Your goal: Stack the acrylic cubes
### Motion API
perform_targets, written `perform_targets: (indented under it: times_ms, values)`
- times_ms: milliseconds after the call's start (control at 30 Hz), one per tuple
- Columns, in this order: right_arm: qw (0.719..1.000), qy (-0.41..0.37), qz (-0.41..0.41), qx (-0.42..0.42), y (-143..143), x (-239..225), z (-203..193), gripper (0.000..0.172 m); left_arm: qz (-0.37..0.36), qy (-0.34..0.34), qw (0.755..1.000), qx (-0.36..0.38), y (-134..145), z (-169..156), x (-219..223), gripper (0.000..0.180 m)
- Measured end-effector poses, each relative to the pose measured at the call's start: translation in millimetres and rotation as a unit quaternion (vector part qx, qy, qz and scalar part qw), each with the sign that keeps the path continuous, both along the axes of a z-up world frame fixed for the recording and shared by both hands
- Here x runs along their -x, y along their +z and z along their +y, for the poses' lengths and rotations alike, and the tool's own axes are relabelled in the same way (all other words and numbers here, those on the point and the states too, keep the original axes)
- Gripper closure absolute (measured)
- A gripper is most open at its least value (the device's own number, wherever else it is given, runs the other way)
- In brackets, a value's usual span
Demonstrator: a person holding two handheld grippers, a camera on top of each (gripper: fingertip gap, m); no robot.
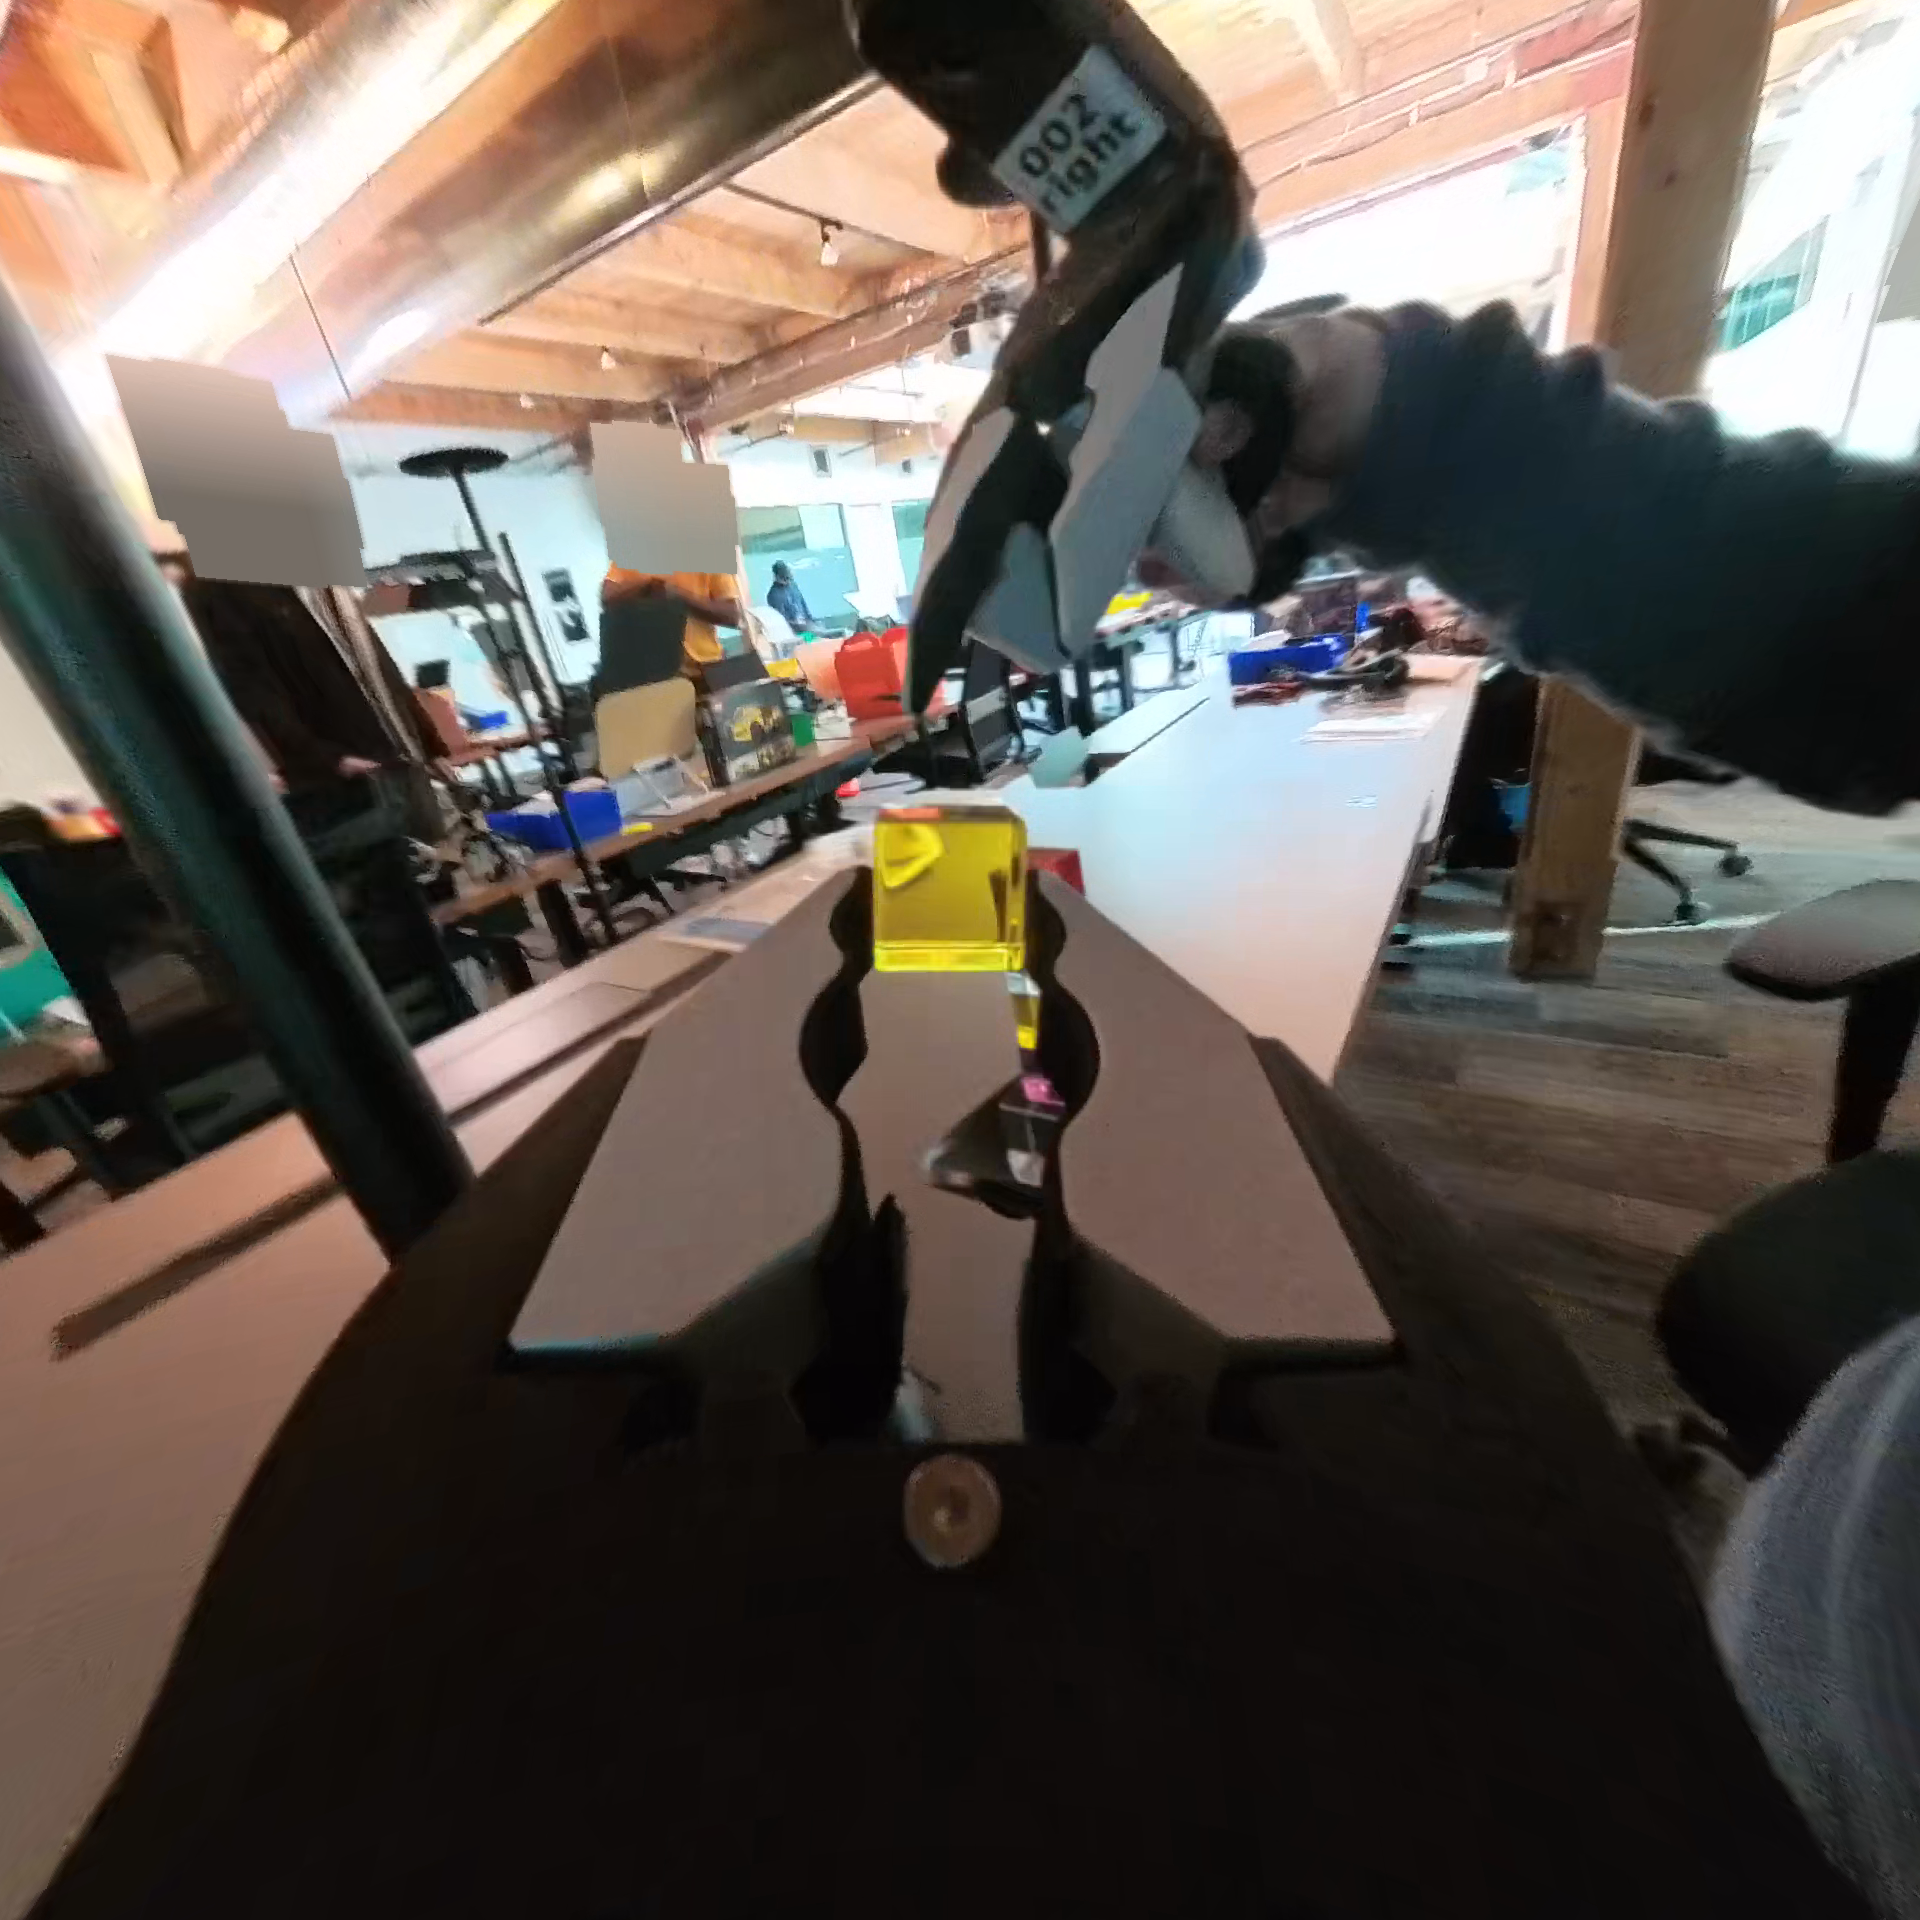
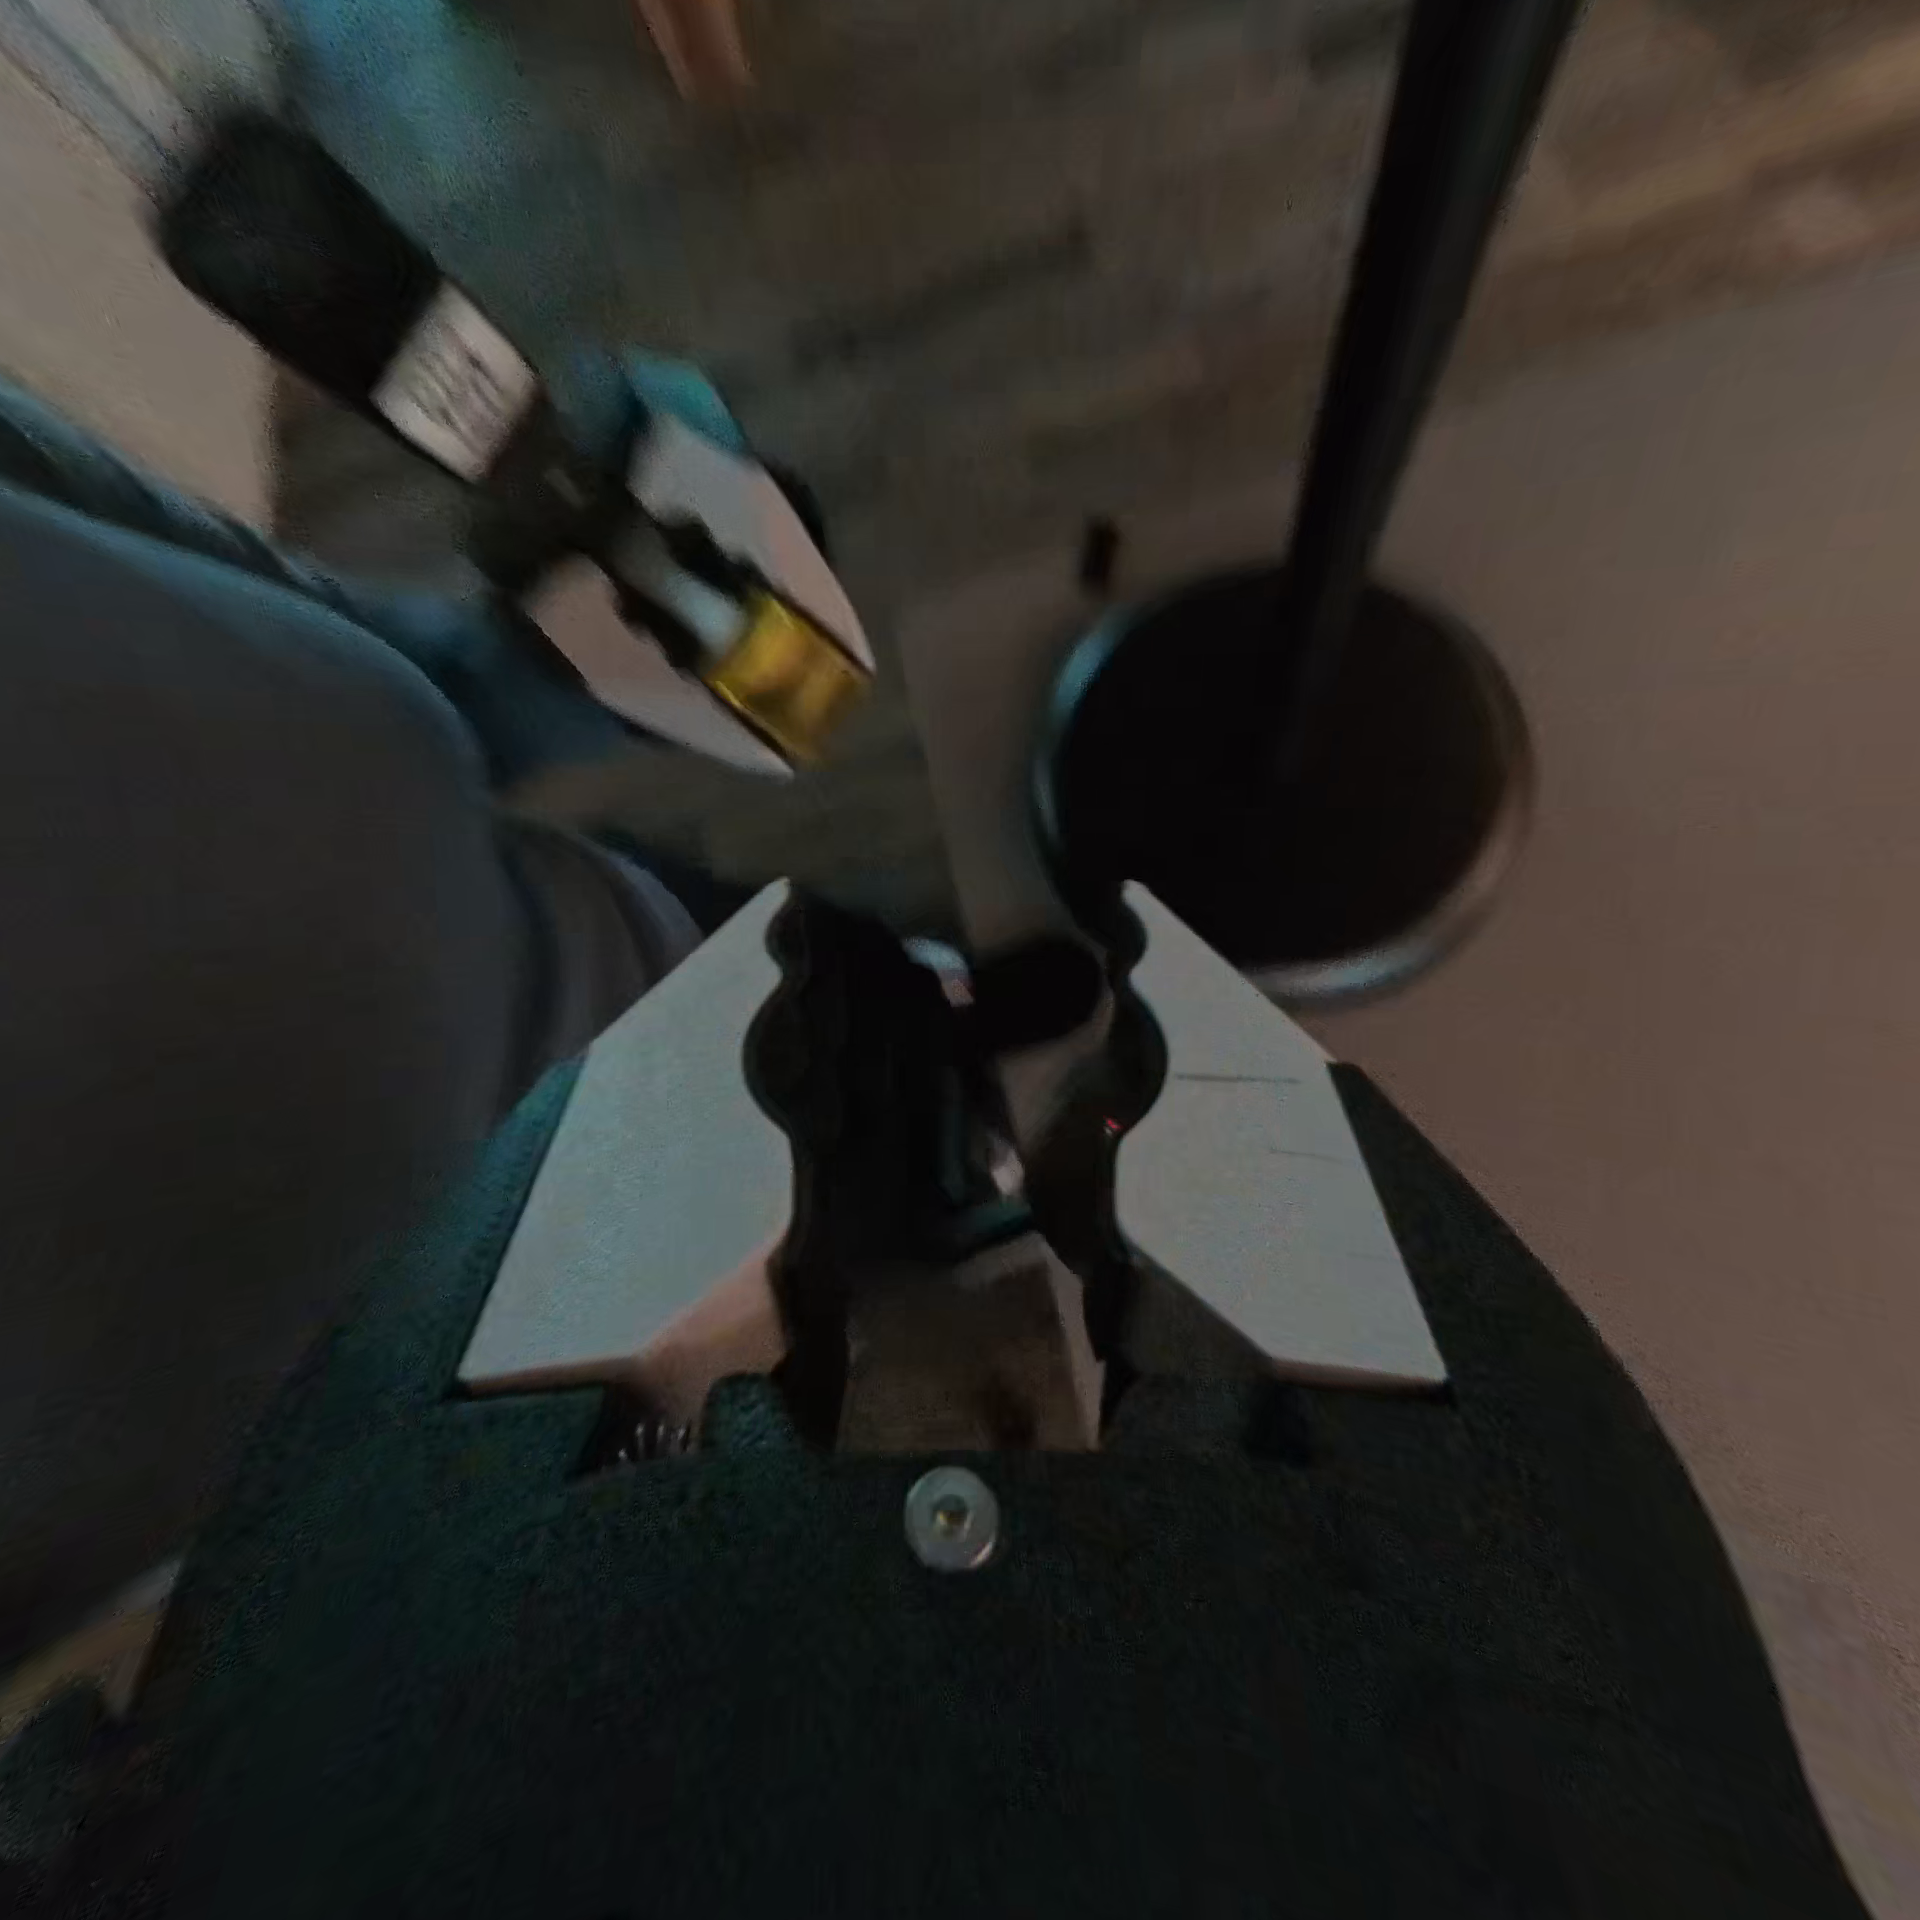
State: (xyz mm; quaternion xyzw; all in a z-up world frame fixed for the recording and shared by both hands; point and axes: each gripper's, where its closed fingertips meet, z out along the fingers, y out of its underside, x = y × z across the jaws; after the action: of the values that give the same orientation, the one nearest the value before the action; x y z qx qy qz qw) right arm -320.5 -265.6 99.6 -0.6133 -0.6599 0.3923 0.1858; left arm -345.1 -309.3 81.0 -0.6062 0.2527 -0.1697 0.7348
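a clear yellow cube [image 1: 951, 896] is clamped at the tips of the left tongs [image 1: 951, 914] above the long pale counter [image 1: 1247, 821]; the right tongs [image 2: 951, 914] are spread with nothing between, raised over the cube

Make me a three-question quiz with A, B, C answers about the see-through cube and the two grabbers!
1. Where is the yellow cube?
A. between the left gripper's fingertips
B. on the floor
C. on a chair

2. What colour is the small block right behind the cube?
A. white
B. red
C. black

3. The right gripper is
A. lying on the table
B. raised above the cube
C. squeezing the cube

Answers: 1 A, fingers flank it on both sides; 2 B, red shows past the cube's edge; 3 B, it hangs overhead, pointing down.
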Motion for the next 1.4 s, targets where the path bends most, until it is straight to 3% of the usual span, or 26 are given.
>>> perform_targets:
  times_ms: [33,133,333,400,500,533,600,667,800,933,1400]
  values:
    - [0.999,-0.016,0.031,0.017,6.5,5.4,-7.5,0.123,0.014,0.016,1.000,-0.008,3.6,3.2,-1.1,0.153]
    - [0.996,-0.049,0.066,0.034,5.8,12.7,-22.4,0.124,0.063,0.044,0.996,-0.037,10.5,9.4,-9.9,0.154]
    - [0.996,-0.056,0.047,0.057,-13.3,11.2,-41.4,0.122,0.139,0.069,0.983,-0.098,17.3,11.7,-33.4,0.153]
    - [0.996,-0.047,0.048,0.055,-14.4,8.1,-43.7,0.140,0.155,0.080,0.979,-0.102,15.2,15.7,-37.2,0.153]
    - [0.998,-0.038,0.039,0.038,-13.7,-0.2,-38.2,0.141,0.134,0.062,0.984,-0.096,15.1,17.6,-45.2,0.151]
    - [0.998,-0.039,0.034,0.019,-12.0,-4.9,-29.3,0.142,0.117,0.041,0.988,-0.091,16.2,15.3,-49.2,0.143]
    - [0.997,-0.048,0.023,-0.062,-7.7,-17.8,5.0,0.146,0.082,0.020,0.994,-0.071,18.9,14.2,-47.2,0.125]
    - [0.991,-0.052,-0.019,-0.120,-8.8,-34.2,40.3,0.147,0.066,0.029,0.996,-0.042,15.5,19.3,-35.9,0.119]
    - [0.989,0.053,-0.100,-0.091,-20.9,-55.1,47.3,0.146,0.044,0.042,0.998,-0.016,9.0,23.1,-17.0,0.119]
    - [0.978,0.104,-0.151,-0.102,-32.8,-58.8,51.3,0.146,0.038,0.048,0.998,-0.005,2.8,24.1,-10.3,0.121]
    - [0.993,0.091,-0.059,-0.040,-48.0,-45.6,46.0,0.146,0.023,0.052,0.998,0.014,-8.1,25.7,0.2,0.125]
